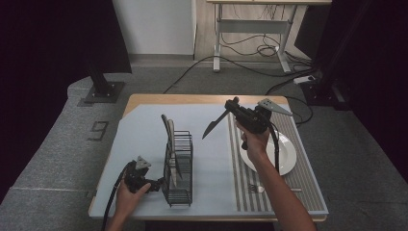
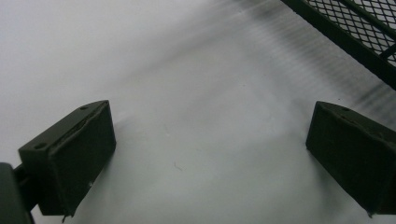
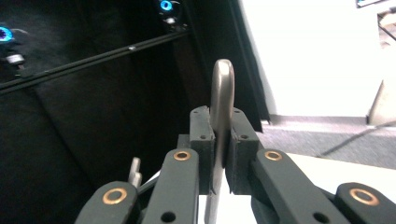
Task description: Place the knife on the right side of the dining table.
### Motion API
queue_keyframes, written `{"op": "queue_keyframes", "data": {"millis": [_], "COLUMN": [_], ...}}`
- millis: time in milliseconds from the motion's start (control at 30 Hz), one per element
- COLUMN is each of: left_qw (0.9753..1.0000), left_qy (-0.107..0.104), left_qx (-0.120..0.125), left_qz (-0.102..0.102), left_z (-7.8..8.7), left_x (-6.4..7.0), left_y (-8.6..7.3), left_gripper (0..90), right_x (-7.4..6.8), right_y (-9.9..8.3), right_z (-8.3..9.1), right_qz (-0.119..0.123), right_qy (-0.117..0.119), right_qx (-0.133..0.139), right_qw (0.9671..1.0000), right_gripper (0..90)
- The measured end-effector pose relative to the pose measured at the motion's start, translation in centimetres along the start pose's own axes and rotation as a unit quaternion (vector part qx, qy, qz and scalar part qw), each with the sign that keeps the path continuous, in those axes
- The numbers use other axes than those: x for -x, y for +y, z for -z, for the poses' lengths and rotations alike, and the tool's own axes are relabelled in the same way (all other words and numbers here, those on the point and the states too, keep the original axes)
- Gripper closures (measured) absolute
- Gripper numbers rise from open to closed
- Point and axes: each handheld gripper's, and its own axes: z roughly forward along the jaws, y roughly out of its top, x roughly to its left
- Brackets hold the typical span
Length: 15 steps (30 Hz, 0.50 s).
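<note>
High view: a table knife point(image 1: 214, 126) is held in the air by the right gripper point(image 1: 234, 107), above the light mat between the wire rack point(image 1: 178, 166) and the white plate point(image 1: 287, 154). The knife is gripped by its handle end, and its blade is slanted down and to the left, its tip well clear of the rack's top. In the right gripper view the metal handle point(image 3: 222, 102) is seen clamped edge-on between the two black pads point(image 3: 201, 140), which are closed tight against it on both sides, with the rounded end rising above them. The right hand point(image 1: 253, 140) is raised over the near left rim of the plate, which lies on a striped placemat point(image 1: 308, 185); a fork point(image 1: 257, 188) is seen on the stripes just in front of the plate. Other cutlery point(image 1: 169, 137) is stood upright in the black wire rack, leaning slightly. The left gripper point(image 1: 156, 185) is rested low at the rack's near left corner, held by the left hand point(image 1: 129, 191). In the left gripper view its jaws are spread wide over the bare mat with nothing between them, and the rack's mesh base point(image 2: 359, 28) is seen at the upper right.
</note>
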Motion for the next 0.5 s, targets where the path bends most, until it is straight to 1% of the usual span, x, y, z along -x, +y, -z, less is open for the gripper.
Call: {"op": "queue_keyframes", "data": {"millis": [100, 167, 400, 500], "left_qw": [1.0000, 1.0000, 1.0000, 1.0000], "left_qy": [0.000, 0.000, 0.000, 0.000], "left_qx": [0.000, 0.000, 0.000, 0.000], "left_qz": [0.000, 0.000, 0.000, 0.000], "left_z": [0.0, 0.0, 0.0, 0.0], "left_x": [0.0, 0.0, 0.0, 0.0], "left_y": [0.0, 0.0, 0.0, 0.0], "left_gripper": [0.9, 0.9, 0.9, 0.9], "right_x": [1.1, 1.6, 3.2, 3.8], "right_y": [-0.5, -0.8, -0.9, -1.0], "right_z": [-0.1, -0.2, -0.4, -0.3], "right_qz": [-0.007, -0.007, -0.006, -0.012], "right_qy": [-0.016, -0.025, -0.051, -0.060], "right_qx": [-0.003, -0.006, -0.010, -0.007], "right_qw": [0.9999, 0.9996, 0.9986, 0.9981], "right_gripper": [83.8, 83.8, 83.8, 83.8]}}
